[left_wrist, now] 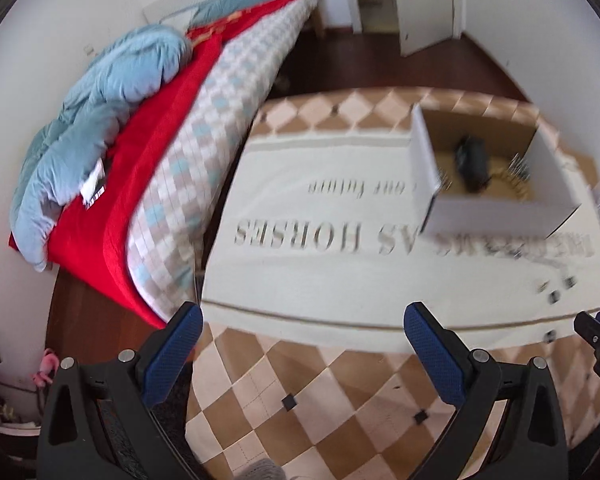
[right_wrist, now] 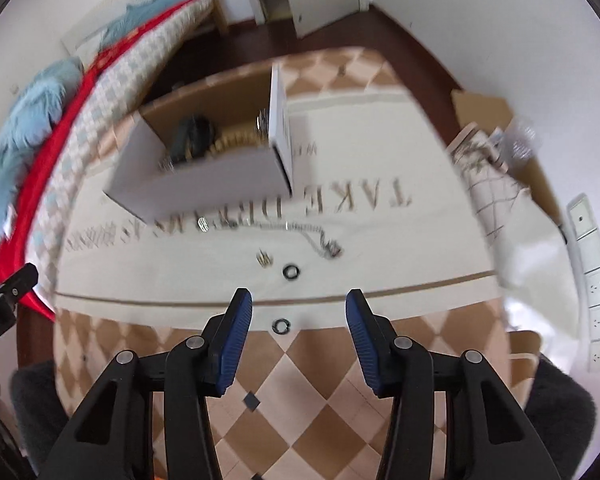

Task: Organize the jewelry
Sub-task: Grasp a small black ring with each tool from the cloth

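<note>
A white cardboard box (right_wrist: 204,184) stands on the cloth-covered table and holds a dark pouch (right_wrist: 192,136) and gold beads (right_wrist: 232,142); it also shows in the left wrist view (left_wrist: 496,210). In front of it lie a silver chain (right_wrist: 312,236), a small gold piece (right_wrist: 265,258) and two dark rings (right_wrist: 291,271) (right_wrist: 281,326). My right gripper (right_wrist: 298,304) is open and empty, just above the nearer ring. My left gripper (left_wrist: 302,318) is open and empty over the table's left part, away from the jewelry.
A bed (left_wrist: 204,152) with a red blanket and blue quilt runs along the left. A paper bag (right_wrist: 500,184) and cardboard (right_wrist: 484,108) lie at the table's right end. Wall sockets (right_wrist: 596,288) are at far right.
</note>
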{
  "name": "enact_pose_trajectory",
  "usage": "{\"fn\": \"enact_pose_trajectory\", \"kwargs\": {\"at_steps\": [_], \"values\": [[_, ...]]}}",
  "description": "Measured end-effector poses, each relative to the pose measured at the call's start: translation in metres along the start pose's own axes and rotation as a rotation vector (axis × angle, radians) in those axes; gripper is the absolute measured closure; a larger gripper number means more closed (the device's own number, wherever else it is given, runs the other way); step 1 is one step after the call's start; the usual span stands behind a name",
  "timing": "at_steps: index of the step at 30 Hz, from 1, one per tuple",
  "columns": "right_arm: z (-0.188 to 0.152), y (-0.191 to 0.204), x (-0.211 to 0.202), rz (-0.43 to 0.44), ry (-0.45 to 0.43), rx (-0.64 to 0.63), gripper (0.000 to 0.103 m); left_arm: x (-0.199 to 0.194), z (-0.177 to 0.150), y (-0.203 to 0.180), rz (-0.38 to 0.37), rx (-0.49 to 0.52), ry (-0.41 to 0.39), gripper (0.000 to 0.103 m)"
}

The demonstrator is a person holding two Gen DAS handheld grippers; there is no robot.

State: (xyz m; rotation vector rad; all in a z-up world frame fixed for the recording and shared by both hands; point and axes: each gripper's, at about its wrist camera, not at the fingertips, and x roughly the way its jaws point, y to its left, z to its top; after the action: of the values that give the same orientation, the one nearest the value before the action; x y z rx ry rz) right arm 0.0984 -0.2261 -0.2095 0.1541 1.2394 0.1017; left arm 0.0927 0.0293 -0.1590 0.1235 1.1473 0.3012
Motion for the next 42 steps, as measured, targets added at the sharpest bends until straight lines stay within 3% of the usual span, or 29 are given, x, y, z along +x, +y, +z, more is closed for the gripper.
{"fn": "enact_pose_trajectory", "kwargs": {"at_steps": [6,9,12,15,17,22,26,29,32,40,41,42], "values": [[-0.018,0.01,0.031,0.013,0.048,-0.015,0.052,0.032,-0.012,-0.004,0.022,0.033,0.078,0.0],[-0.024,0.016,0.038,-0.019,0.036,-0.036,0.054,0.036,-0.015,-0.011,0.021,0.057,0.09,0.0],[-0.024,0.022,0.042,-0.054,0.013,-0.065,0.062,0.035,-0.014,-0.018,0.019,0.081,0.086,0.0],[-0.024,0.026,0.043,-0.088,-0.018,-0.097,0.09,0.032,-0.012,-0.025,0.02,0.1,0.076,0.0],[-0.025,0.024,0.043,-0.074,-0.028,-0.088,0.09,0.029,-0.01,-0.031,0.013,0.11,0.065,0.0],[-0.023,-0.003,0.028,-0.045,-0.047,-0.001,0.09,0.019,-0.005,-0.066,-0.068,0.158,0.046,0.001],[-0.013,-0.037,0.013,-0.06,-0.072,0.07,0.09,0.02,-0.001,-0.114,-0.239,0.176,0.114,0.001],[-0.008,-0.064,0.008,-0.086,-0.07,0.115,0.09,0.025,0.0,-0.143,-0.394,0.148,0.192,0.02],[-0.005,-0.083,0.003,-0.108,-0.077,0.141,0.09,0.024,0.0,-0.17,-0.445,0.168,0.2,0.032],[-0.007,-0.112,-0.005,-0.132,-0.101,0.204,0.09,0.024,0.006,-0.218,-0.382,0.265,0.123,0.032],[-0.007,-0.114,-0.006,-0.131,-0.104,0.211,0.09,0.025,0.007,-0.223,-0.37,0.281,0.114,0.034],[-0.008,-0.115,-0.006,-0.131,-0.106,0.214,0.09,0.024,0.004,-0.225,-0.36,0.29,0.109,0.043]]}}
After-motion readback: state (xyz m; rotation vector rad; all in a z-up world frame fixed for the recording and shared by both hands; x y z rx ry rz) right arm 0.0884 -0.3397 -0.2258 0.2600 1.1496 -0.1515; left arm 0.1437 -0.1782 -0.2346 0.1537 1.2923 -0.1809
